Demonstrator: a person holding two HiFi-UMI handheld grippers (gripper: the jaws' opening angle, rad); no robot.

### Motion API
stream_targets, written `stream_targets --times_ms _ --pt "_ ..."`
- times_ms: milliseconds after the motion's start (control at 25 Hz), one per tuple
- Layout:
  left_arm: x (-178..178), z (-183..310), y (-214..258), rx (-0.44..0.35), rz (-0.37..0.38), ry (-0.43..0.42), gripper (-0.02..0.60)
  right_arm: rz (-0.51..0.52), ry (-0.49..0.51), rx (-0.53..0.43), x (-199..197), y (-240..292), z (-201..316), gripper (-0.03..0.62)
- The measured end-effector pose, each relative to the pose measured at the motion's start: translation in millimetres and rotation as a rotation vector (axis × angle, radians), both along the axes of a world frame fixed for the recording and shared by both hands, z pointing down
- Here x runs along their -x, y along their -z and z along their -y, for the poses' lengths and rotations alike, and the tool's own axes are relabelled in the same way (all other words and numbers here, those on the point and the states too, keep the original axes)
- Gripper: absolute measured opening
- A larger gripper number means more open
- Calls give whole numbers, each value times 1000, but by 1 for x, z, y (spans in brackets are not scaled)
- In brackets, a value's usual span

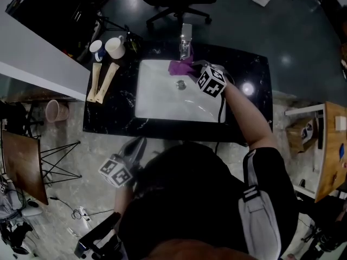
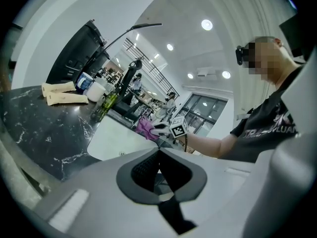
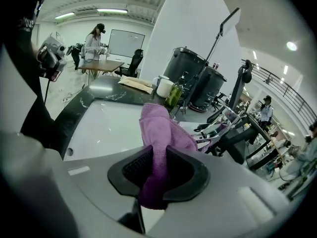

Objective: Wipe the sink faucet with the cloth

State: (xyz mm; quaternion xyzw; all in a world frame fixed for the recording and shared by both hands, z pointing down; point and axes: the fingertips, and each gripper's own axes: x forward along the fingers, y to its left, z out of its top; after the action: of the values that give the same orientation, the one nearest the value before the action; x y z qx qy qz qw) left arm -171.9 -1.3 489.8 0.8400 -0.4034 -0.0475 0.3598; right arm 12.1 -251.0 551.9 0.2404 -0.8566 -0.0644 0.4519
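Our right tool (image 3: 157, 171) pinches the purple microfibre cloth (image 3: 159, 130), jaws partly apart, just beside the chrome sink faucet (image 1: 186, 43); our left tool (image 2: 158, 168) is closed, empty, well apart from the faucet. We judge wiping is in hand; next the cloth must rub along it

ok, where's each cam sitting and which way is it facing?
Head view: on the head, steeply down on sink; left gripper, right gripper, forearm show.
Left gripper view: off counter's near edge, facing across sink; shut jaws, person's torso.
Right gripper view: over sink, facing mugs; jaws shut on purple cloth.
Shared: all see the sink.
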Motion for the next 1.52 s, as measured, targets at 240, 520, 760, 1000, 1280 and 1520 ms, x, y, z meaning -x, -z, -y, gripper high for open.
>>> stream_targets --times_ms 240,520,760,1000,1280,1520 --pt "1 -1 -3 33 18 27 0 20 -113 -2 -15 -12 40 87" --pt "-2 0 -13 72 28 72 0 85 -221 -29 -29 -15 94 86" --pt "-7 0 -24 118 26 110 0 104 -257 10 -29 -23 124 86" --pt "-10 1 -35 176 23 149 0 55 -223 96 -24 -64 126 86" --pt "-9 0 -40 153 11 150 0 39 -216 125 -22 -72 126 86" --pt "-8 0 -32 128 30 121 0 135 -322 135 -31 -59 122 86"
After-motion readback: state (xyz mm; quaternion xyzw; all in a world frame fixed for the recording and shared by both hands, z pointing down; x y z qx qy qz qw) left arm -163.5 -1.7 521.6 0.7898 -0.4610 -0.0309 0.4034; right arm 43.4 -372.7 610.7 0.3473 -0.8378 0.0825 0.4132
